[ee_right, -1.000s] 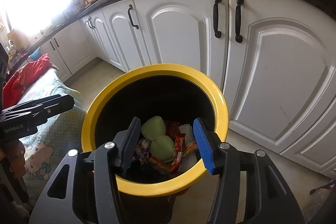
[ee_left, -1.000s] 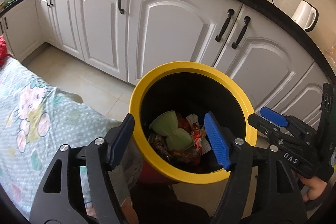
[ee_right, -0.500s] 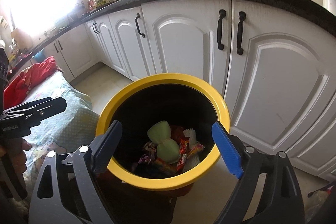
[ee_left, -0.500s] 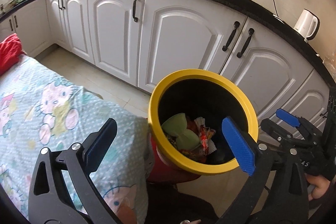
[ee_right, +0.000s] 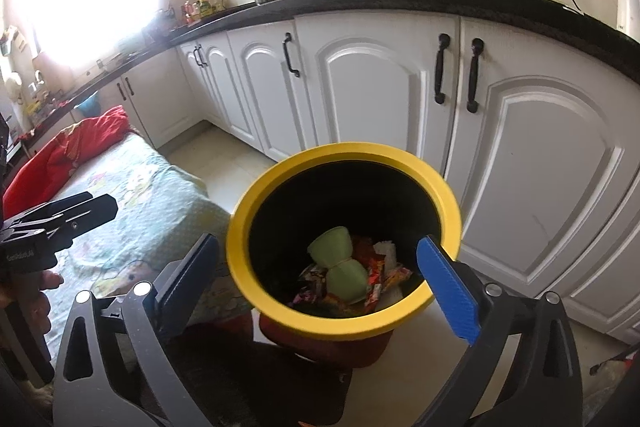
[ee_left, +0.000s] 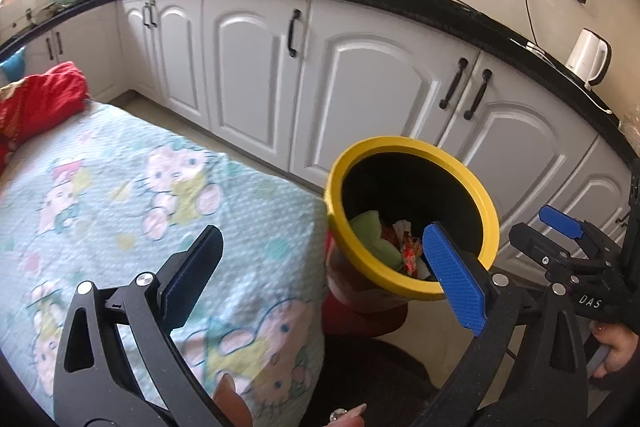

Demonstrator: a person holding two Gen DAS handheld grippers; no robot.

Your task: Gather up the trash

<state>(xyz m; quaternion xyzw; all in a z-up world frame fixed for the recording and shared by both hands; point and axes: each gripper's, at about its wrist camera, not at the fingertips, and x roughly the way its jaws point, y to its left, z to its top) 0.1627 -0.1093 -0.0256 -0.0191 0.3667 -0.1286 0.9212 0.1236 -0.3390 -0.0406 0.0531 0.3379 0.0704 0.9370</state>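
Observation:
A bin with a yellow rim (ee_left: 400,143) (ee_right: 344,321), black inside and red body stands on the floor beside the table. Inside lie pale green cups (ee_left: 372,227) (ee_right: 340,259) and crumpled snack wrappers (ee_left: 408,251) (ee_right: 380,275). My left gripper (ee_left: 322,231) is wide open and empty, hovering over the table corner and the bin's left edge. My right gripper (ee_right: 316,241) hangs above the bin mouth, its jaws still opening, with nothing held between them. Each gripper shows in the other's view: the right gripper (ee_left: 548,233) and the left gripper (ee_right: 102,203).
The table wears a pale cartoon-cat cloth (ee_left: 120,207) (ee_right: 132,187) with a red cloth bundle (ee_left: 36,99) at its far end. White cabinets (ee_left: 360,87) under a black counter run behind the bin. A white kettle (ee_left: 588,55) stands on the counter. A hand (ee_left: 612,347) holds the right gripper.
Both grippers have spread their jaws wider and drawn back and up from the bin. The left view has swung left, so more of the table shows.

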